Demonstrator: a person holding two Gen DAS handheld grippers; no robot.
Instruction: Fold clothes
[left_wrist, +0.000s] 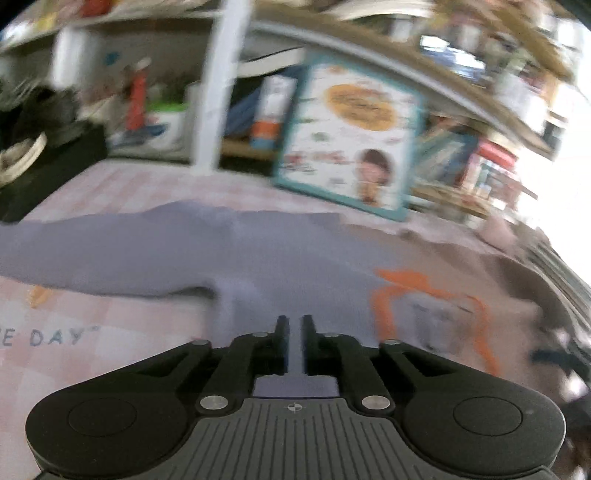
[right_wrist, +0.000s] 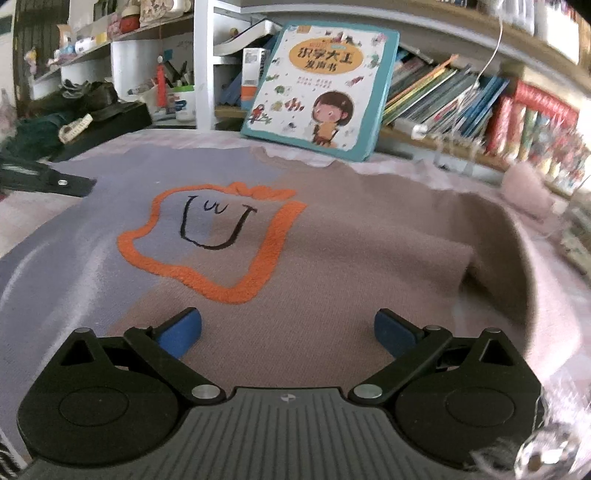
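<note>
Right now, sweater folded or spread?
Spread: the sweater lies front-up with its orange outline fully showing, and one sleeve stretched out sideways.

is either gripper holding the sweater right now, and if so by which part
Neither. The right gripper is wide open above the sweater front. The left gripper is nearly closed near the sleeve's base, a gap showing between its pads, no fabric pinched.

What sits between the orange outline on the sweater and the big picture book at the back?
In the right wrist view, only sweater fabric and a strip of pink sheet lie between the orange outline and the picture book.
</note>
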